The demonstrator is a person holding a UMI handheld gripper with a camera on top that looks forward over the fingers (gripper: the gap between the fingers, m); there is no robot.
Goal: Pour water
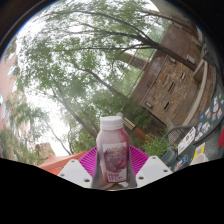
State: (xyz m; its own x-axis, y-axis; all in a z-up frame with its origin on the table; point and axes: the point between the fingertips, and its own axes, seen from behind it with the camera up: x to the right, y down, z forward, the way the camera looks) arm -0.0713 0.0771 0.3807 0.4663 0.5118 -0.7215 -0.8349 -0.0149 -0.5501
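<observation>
Gripper view looks steeply upward, with the bottle (112, 150) standing upright between the two fingers of the claw (112, 170); the pink pads (89, 160) press against both of its sides, so the claw is closed on it and carries it; the bottle has a pale cap and a purple label, and nothing supports it from below that can be seen. Beyond it spread trees (90, 60) against a bright sky, and a brown building (170, 80) leans in at one side; no cup or other vessel to pour into shows anywhere, and no table either. The cap appears to be on, so a pour now would likely give nothing; if the cap is loose, tipping could spill water wide of any target, since the target is out of sight; a smooth bottle held only at its sides might also slip as it tilts.
</observation>
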